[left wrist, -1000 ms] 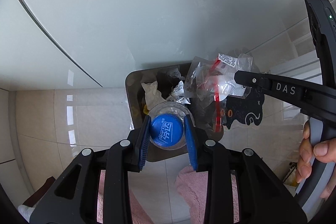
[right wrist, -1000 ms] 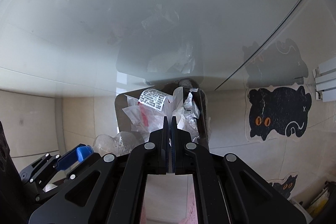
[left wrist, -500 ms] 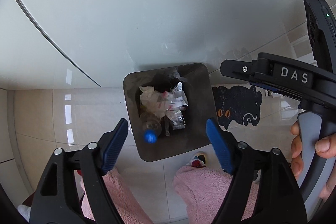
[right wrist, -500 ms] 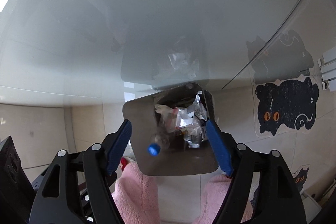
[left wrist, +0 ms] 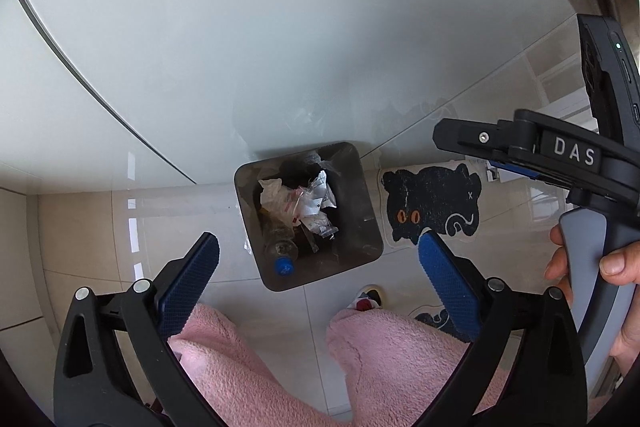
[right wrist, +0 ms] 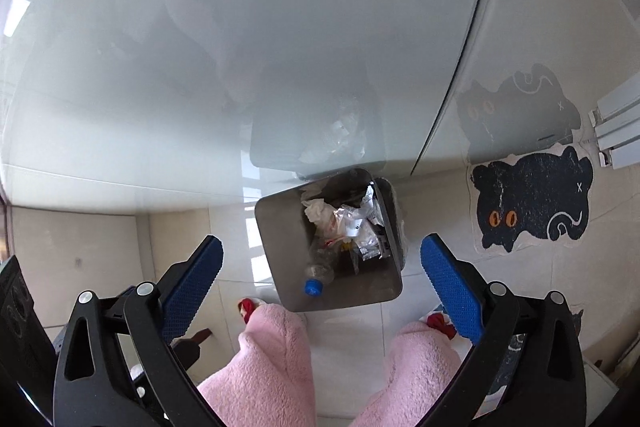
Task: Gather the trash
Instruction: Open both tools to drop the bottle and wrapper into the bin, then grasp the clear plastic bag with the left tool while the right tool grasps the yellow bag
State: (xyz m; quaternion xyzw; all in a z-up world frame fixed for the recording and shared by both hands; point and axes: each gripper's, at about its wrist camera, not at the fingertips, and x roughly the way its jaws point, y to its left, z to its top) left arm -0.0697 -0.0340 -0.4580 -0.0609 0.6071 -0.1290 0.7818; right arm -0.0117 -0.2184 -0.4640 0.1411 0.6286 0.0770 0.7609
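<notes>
1. Beige floor tiles (left wrist: 92, 227) meet a glossy white wall panel (left wrist: 280, 27); both cameras look down from above.
2. Left gripper (left wrist: 316, 267): jaws spread wide, nothing between the blue pads (left wrist: 188, 283).
3. Right gripper (right wrist: 320, 271): jaws likewise wide apart and empty; its body also shows at the right edge of the left view, held by the person's hand (left wrist: 616, 267).
4. Grey square trash bin (left wrist: 360, 187) stands on the floor below both grippers, against the wall.
5. Inside the bin: a clear plastic bottle with a blue cap (left wrist: 283, 267) near the front left corner, and crumpled white paper and wrappers (left wrist: 304, 203) behind it.
6. Black cat-shaped mat (left wrist: 432, 203) lies just right of the bin.
7. Pink fleece-clad legs (left wrist: 248, 359) fill the lower foreground.
</notes>
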